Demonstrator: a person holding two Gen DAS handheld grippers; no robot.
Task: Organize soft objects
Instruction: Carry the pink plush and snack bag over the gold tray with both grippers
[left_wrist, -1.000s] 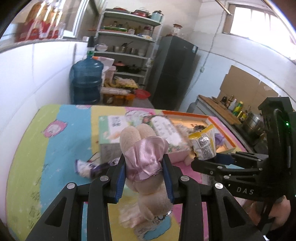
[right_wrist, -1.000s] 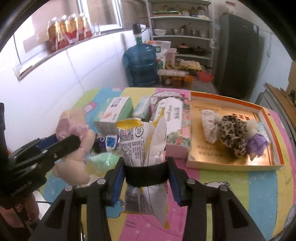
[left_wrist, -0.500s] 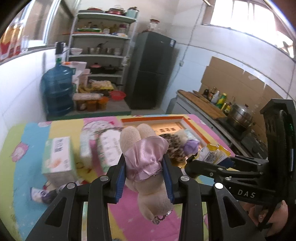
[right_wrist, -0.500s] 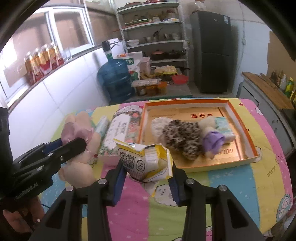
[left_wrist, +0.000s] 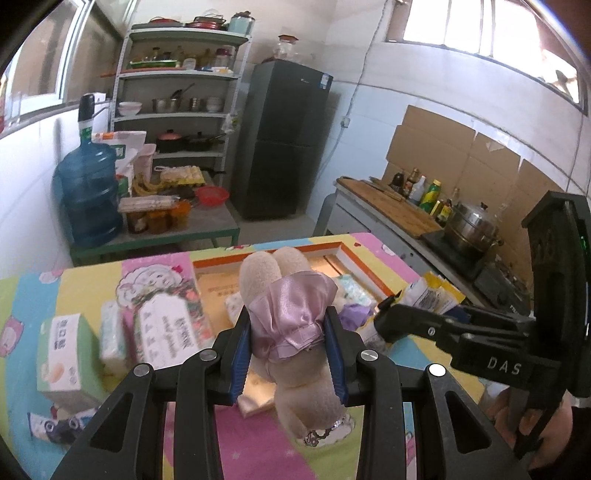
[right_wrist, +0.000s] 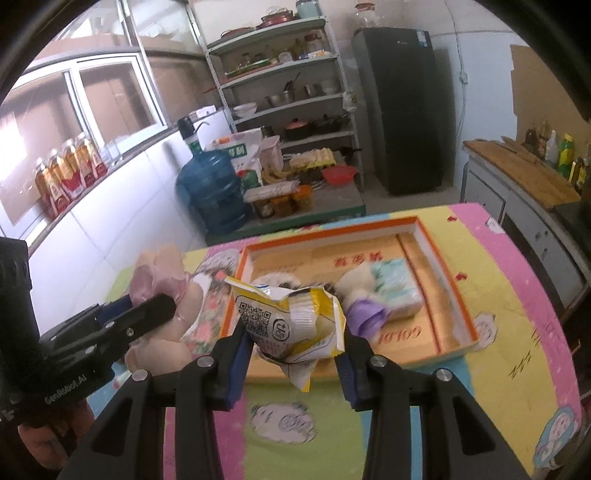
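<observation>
Kitchen shelves, a dark fridge and a blue water bottle stood behind a table covered with a colourful cartoon cloth. Above this cloth the left gripper was clenched on a plush toy in a pink satin dress, the blue pads pressing its waist from both sides, and the toy hung free of the table. Just to its right, the right gripper was grasping a crumpled yellow snack bag, also held in the air.

Beyond both grippers, near the far right corner of the table, lay an orange-rimmed box lid. Inside it rested a leopard-pattern soft thing, mostly hidden, a purple soft piece and a pale green packet. Left of the lid, tissue packs with flowers and a green box lay on the cloth. At the near left edge lay a small wrapper.
</observation>
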